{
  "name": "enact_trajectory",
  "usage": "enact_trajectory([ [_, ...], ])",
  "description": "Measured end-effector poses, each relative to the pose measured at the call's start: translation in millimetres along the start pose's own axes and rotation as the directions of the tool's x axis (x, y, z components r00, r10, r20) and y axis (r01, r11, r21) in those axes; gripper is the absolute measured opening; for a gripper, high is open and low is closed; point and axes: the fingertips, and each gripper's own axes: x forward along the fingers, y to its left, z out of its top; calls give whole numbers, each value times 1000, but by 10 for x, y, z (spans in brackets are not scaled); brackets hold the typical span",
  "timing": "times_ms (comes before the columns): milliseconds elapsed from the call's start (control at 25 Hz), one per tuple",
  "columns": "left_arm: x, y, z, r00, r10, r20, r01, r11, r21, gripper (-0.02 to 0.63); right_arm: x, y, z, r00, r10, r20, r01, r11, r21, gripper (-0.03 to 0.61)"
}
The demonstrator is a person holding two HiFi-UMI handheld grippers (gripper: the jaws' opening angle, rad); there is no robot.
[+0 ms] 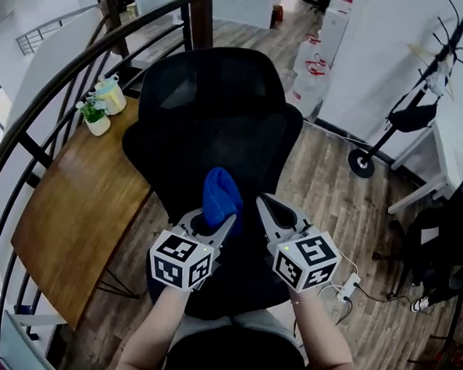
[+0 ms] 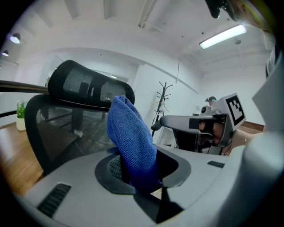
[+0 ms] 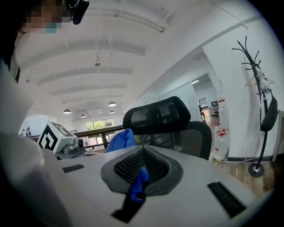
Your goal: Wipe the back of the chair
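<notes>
The black mesh office chair (image 1: 219, 133) stands right in front of me, its back and headrest (image 1: 207, 73) facing me. My left gripper (image 1: 213, 224) is shut on a blue cloth (image 1: 220, 197), which sticks up out of the jaws just short of the chair back. In the left gripper view the blue cloth (image 2: 133, 142) rises between the pads, with the headrest (image 2: 88, 86) behind it. My right gripper (image 1: 274, 212) hangs beside it, apart from the cloth. In the right gripper view its jaws (image 3: 141, 162) are shut, with a small blue scrap (image 3: 139, 182) in the seam.
A wooden table (image 1: 73, 210) with a small potted plant (image 1: 96, 116) and a pale teapot (image 1: 110, 95) stands at the left, along a curved dark railing (image 1: 58, 80). At the right are a coat stand (image 1: 408, 113), a power strip (image 1: 349, 287) and another dark chair (image 1: 447, 233).
</notes>
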Motion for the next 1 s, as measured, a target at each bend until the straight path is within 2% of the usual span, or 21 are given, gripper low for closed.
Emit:
enact_trajectory([
  [280,278,147,571,999,16,35,-19,997,71,121,314,-287,393,998,37,51,-36,999,-28,28],
  [520,557,170,1098,997,2,81,-15,985,171,121,497,-515,637,995,65,71,-63,998,-30,28],
  [840,971,198,1645,993,-34,111,12,981,194,121,656,-885,882,993,54,105,-50,998,-37,28],
  [1000,1147,272,1843,992,-25,125,-1,979,202,121,715,-1028,965,992,43,119,-39,999,-34,28],
])
